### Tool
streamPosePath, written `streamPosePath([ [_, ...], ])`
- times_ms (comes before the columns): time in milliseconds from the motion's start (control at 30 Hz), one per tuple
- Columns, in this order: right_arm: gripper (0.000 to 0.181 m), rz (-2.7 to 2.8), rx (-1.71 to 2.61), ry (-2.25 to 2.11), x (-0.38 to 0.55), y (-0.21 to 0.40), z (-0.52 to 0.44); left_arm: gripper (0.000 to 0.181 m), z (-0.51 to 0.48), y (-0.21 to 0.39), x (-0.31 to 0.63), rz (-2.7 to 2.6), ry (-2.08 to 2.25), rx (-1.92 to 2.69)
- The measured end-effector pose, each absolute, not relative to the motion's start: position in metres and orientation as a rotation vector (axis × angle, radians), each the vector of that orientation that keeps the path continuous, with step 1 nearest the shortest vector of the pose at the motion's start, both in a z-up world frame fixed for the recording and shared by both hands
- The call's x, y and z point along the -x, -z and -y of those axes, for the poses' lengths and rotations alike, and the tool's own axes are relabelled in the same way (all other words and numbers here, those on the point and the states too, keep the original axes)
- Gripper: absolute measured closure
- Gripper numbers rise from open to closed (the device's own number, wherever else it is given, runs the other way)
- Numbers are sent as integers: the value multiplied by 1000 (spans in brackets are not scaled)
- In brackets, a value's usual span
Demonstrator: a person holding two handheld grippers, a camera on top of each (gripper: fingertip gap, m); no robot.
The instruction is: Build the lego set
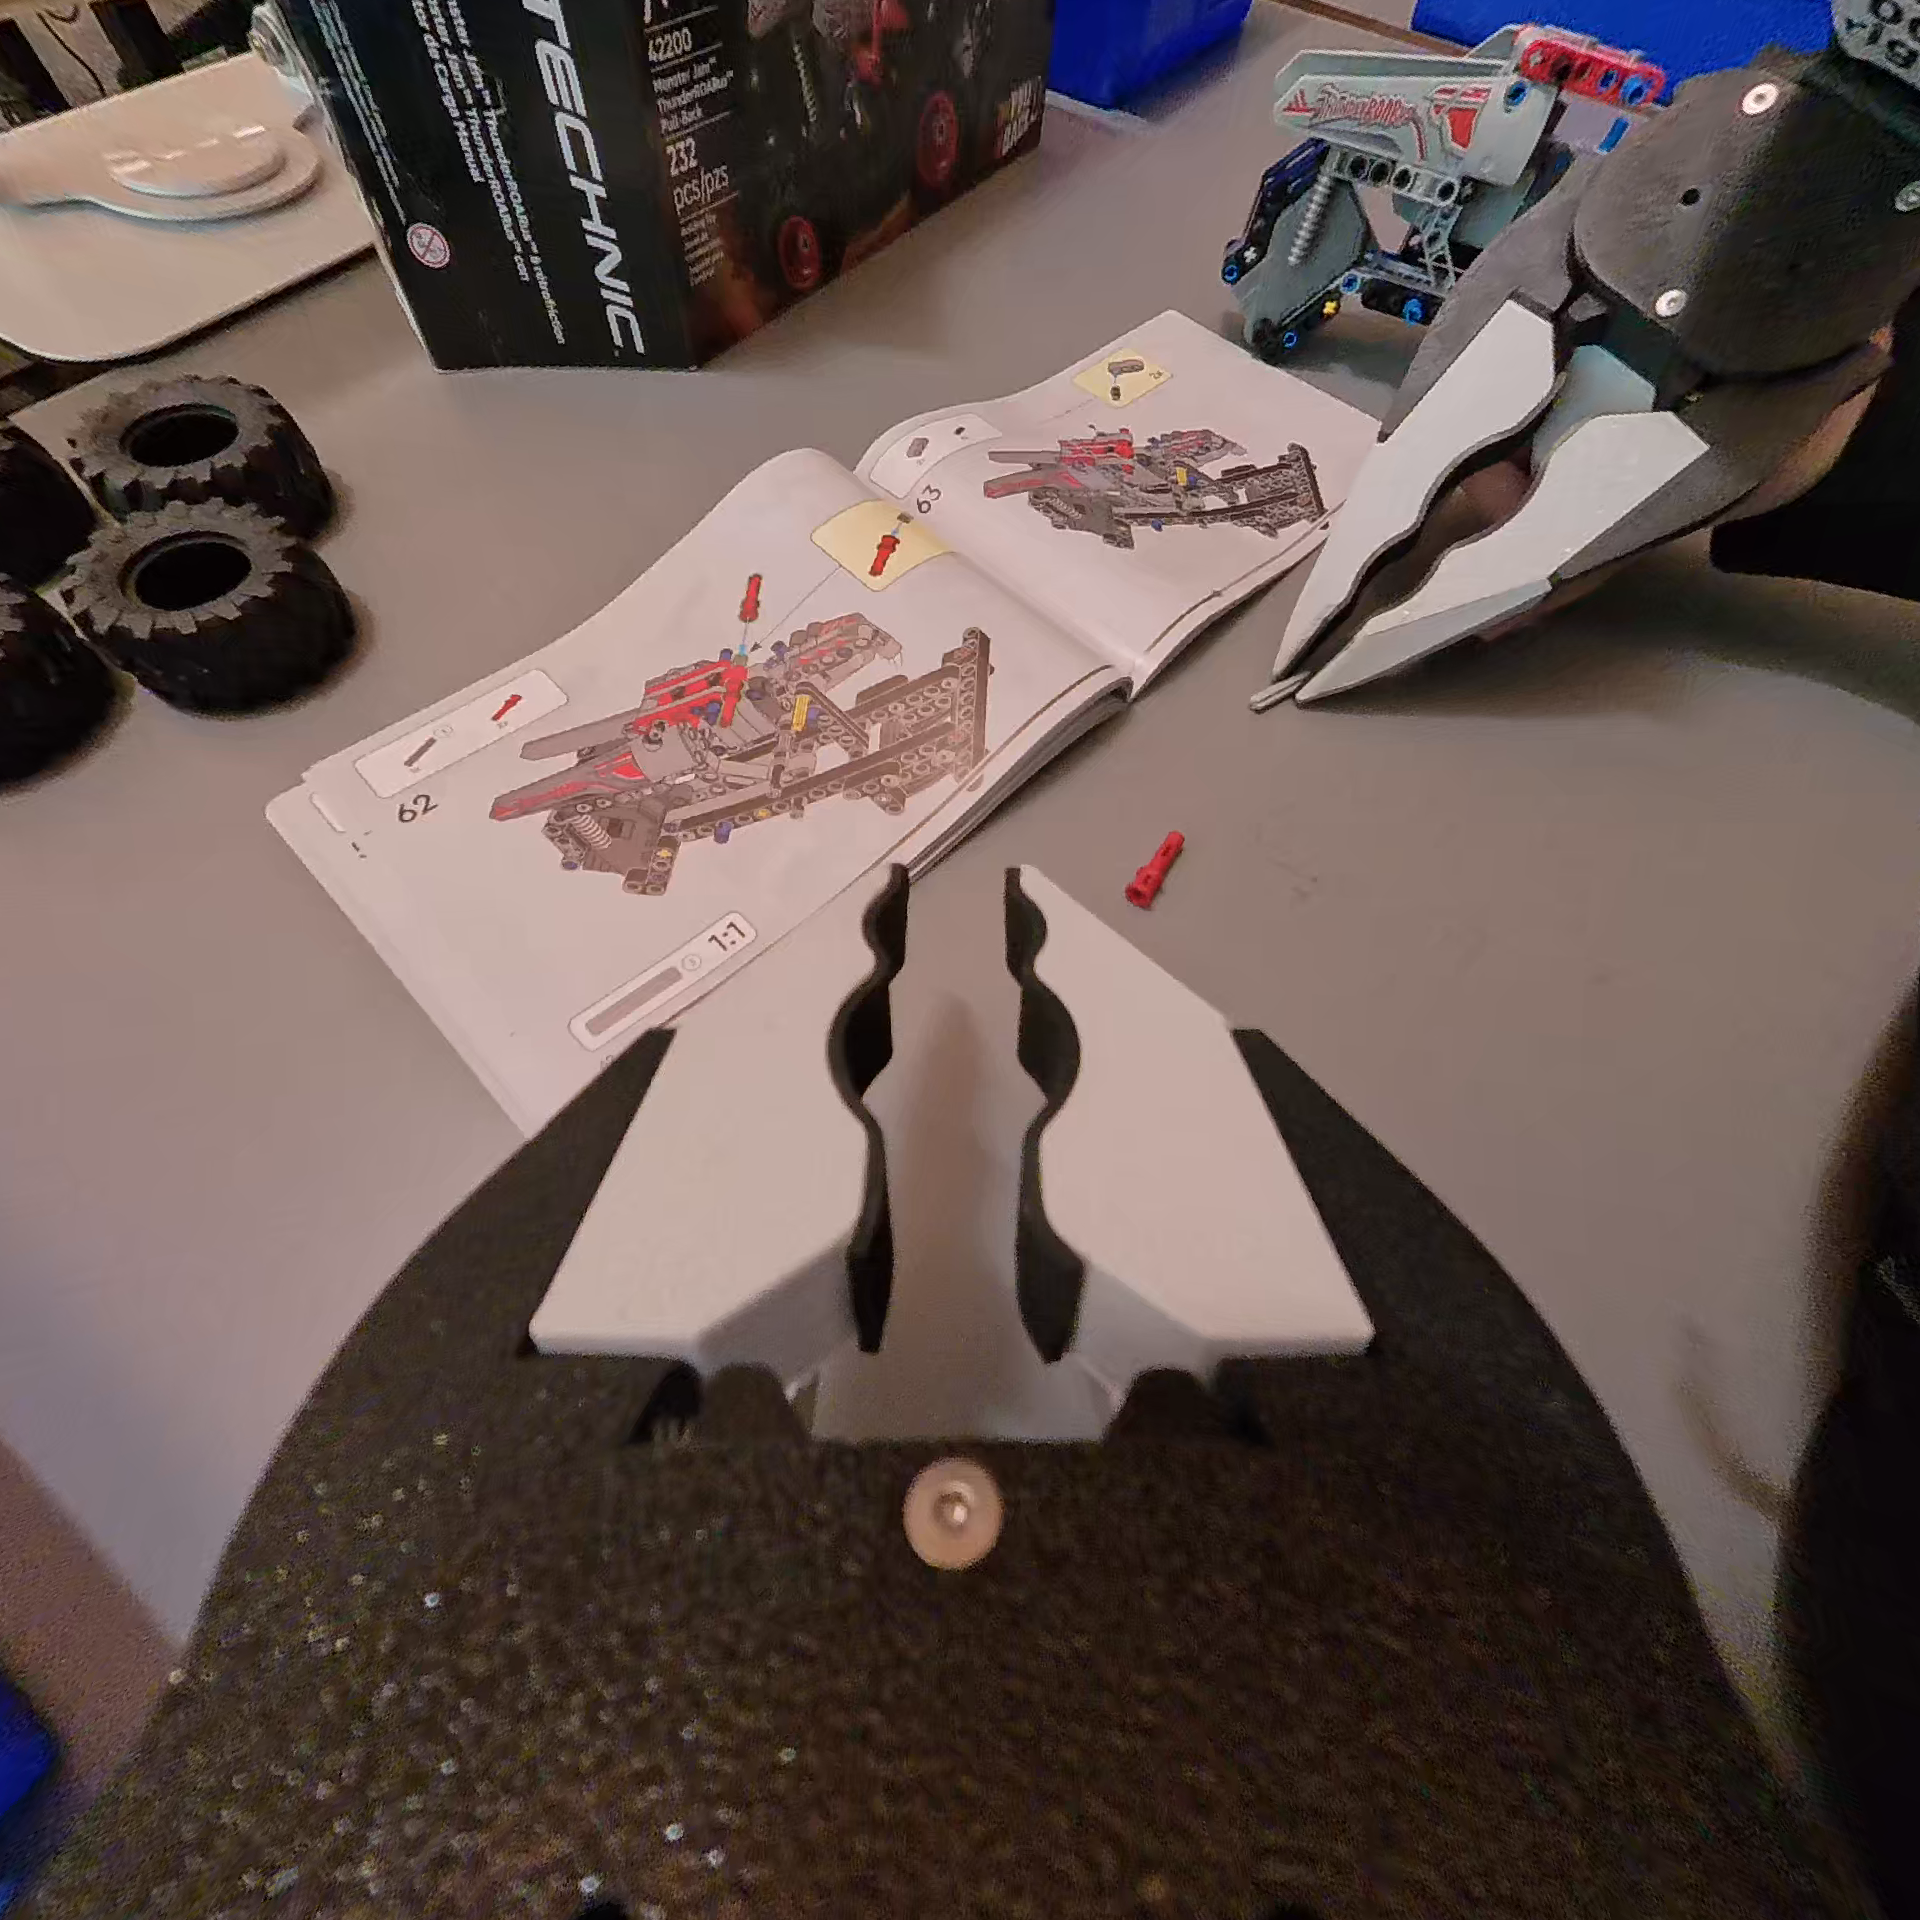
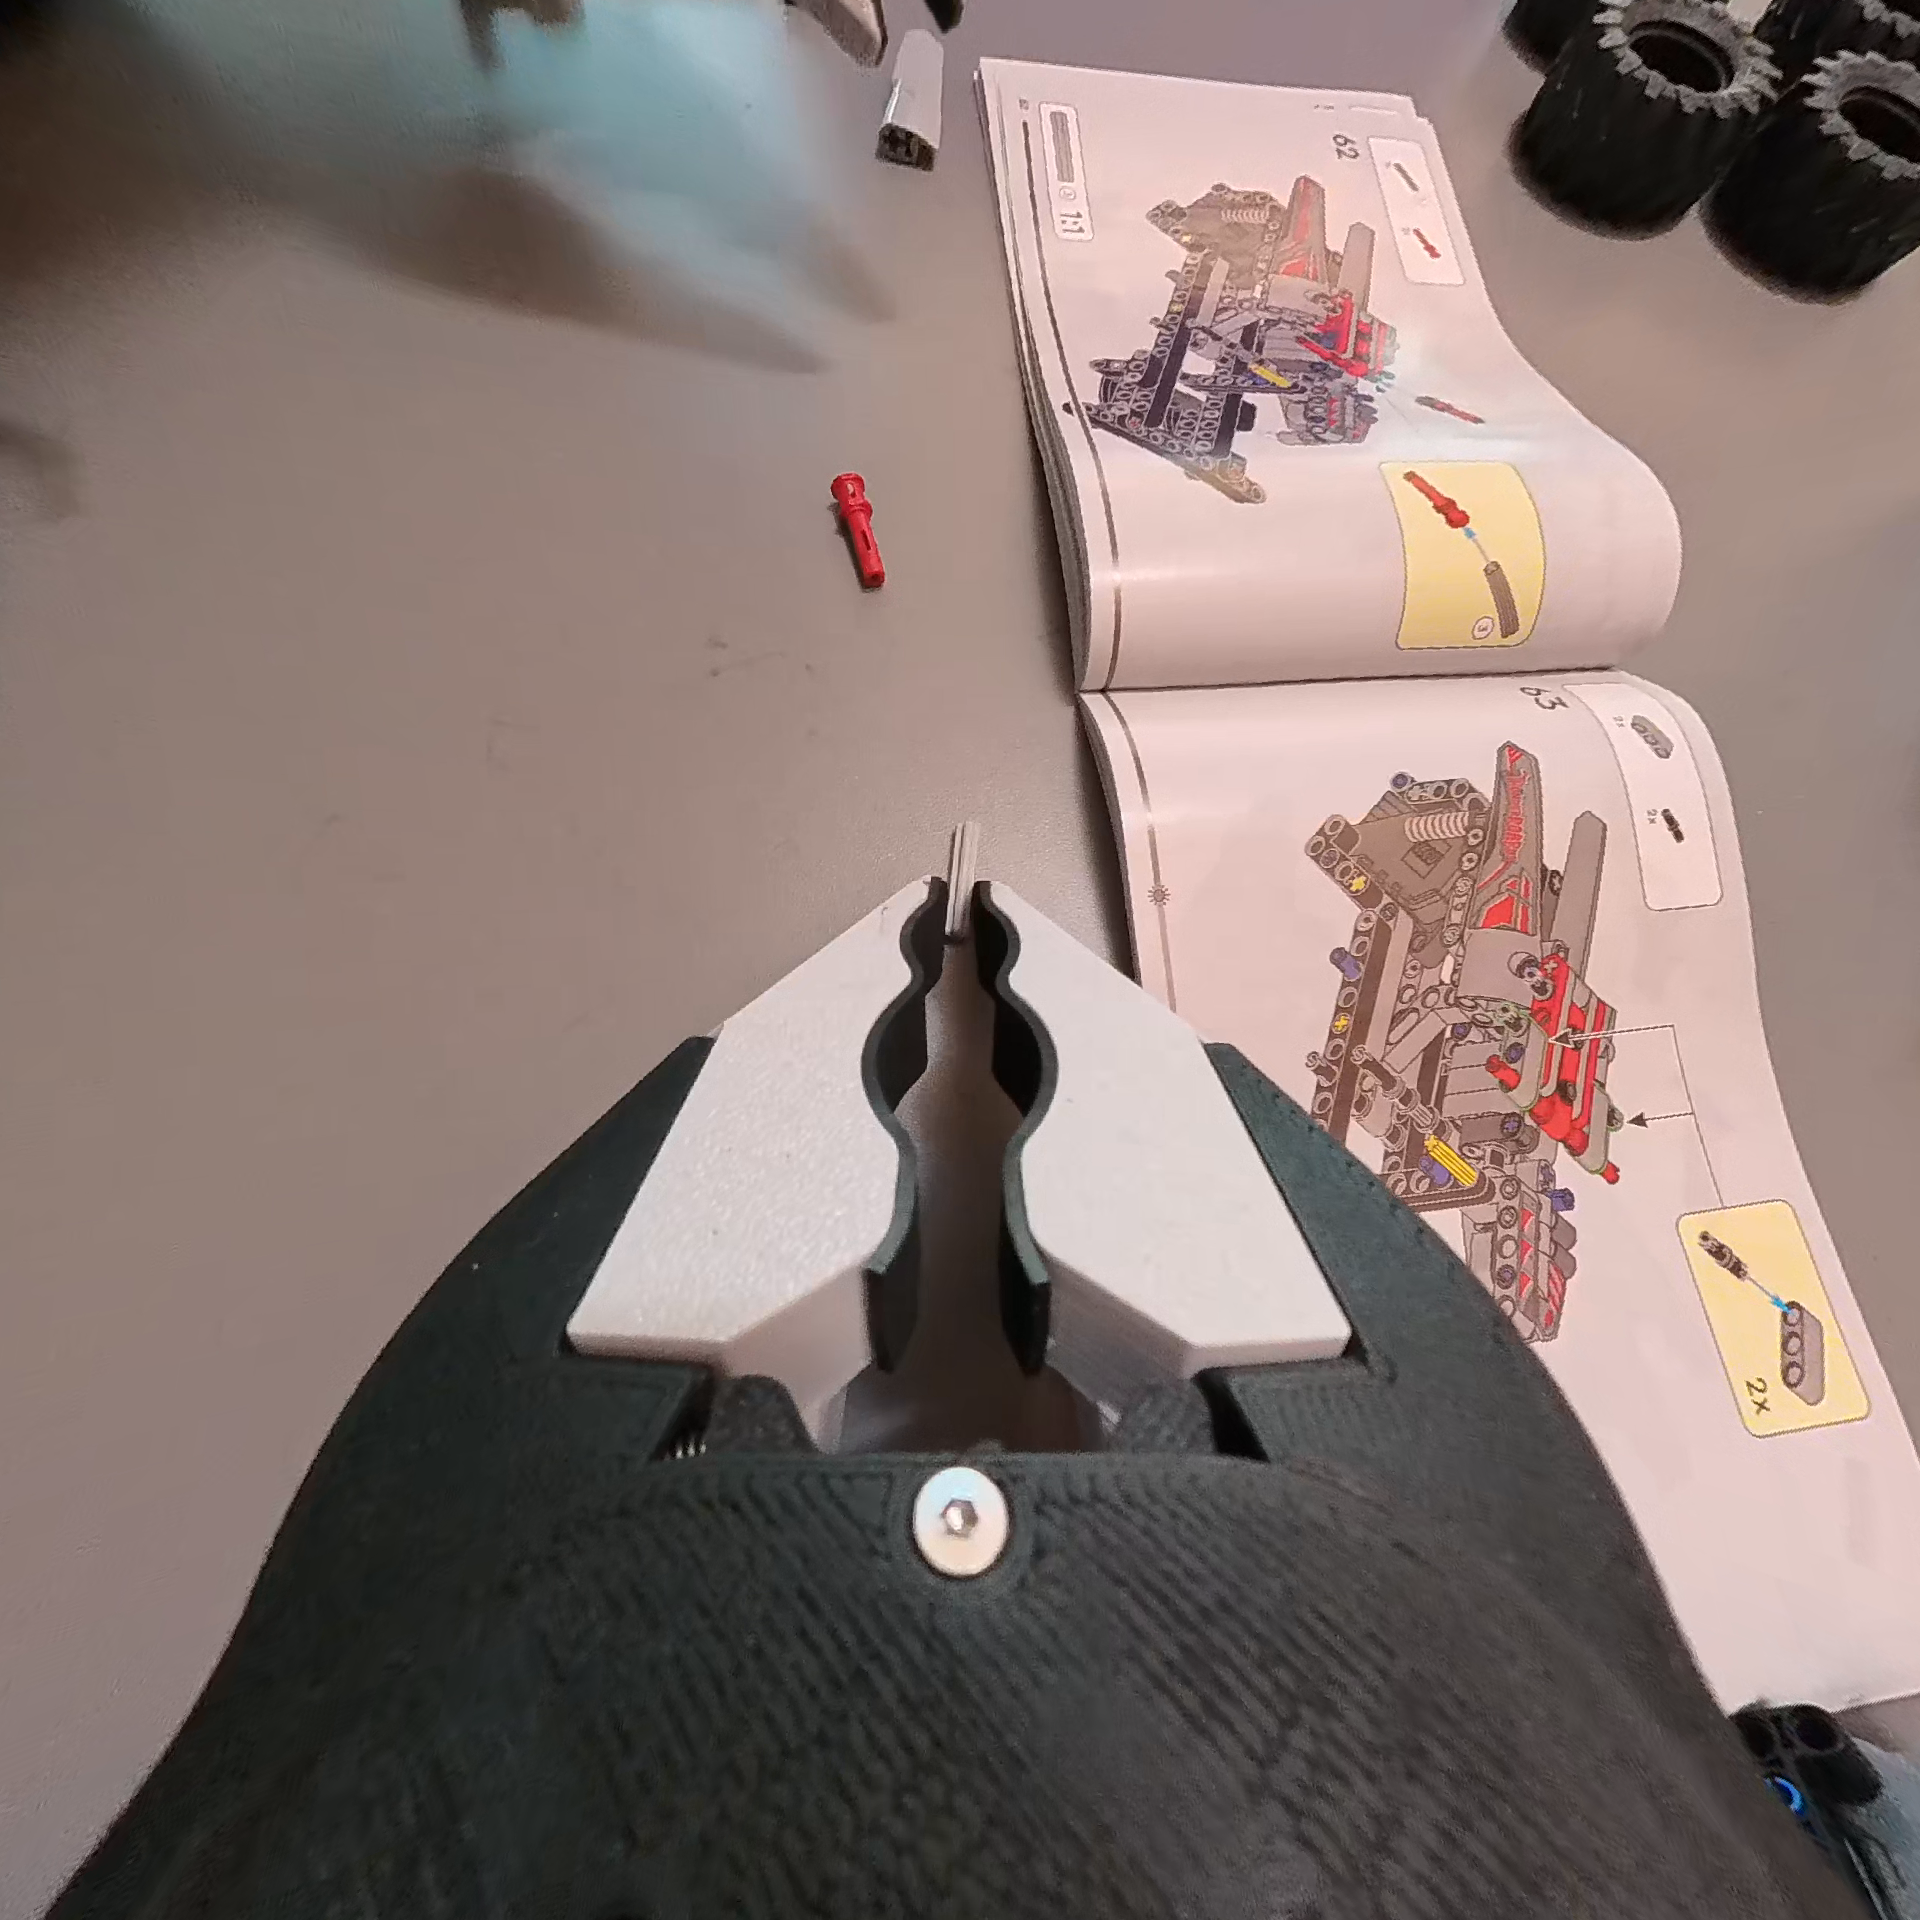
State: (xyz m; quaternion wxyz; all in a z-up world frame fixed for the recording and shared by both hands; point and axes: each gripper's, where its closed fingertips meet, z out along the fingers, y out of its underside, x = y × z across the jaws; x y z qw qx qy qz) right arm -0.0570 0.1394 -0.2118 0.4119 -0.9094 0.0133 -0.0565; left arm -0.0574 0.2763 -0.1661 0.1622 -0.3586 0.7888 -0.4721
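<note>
My right gripper (image 2: 958, 894) is shut on a small grey axle (image 2: 963, 860) that sticks out past its tips; it also shows in the left wrist view (image 1: 1288, 688), tips low at the table by the booklet's right edge. My left gripper (image 1: 956, 883) is open and empty, above the booklet's near corner. A red pin (image 1: 1153, 870) lies on the table just right of its tips and also shows in the right wrist view (image 2: 858, 530). The open instruction booklet (image 1: 790, 665) lies mid-table. The partly built grey, red and blue model (image 1: 1403, 197) stands at the back right.
The black set box (image 1: 623, 166) stands at the back. Several black tyres (image 1: 208, 592) sit at the left, also in the right wrist view (image 2: 1704, 135). A grey connector piece (image 2: 912, 99) lies on the table far from my right gripper. A pale tray (image 1: 156, 208) is at the far left. Spacing between my two grippers at the tips: around 15 centimetres.
</note>
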Motion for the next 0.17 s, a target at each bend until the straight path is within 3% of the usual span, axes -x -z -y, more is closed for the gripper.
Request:
streamPosePath([
  [167, 178, -37, 2288, 134, 57, 212, -139, 165, -276, 168, 58, -2261, 1339, 1025],
])
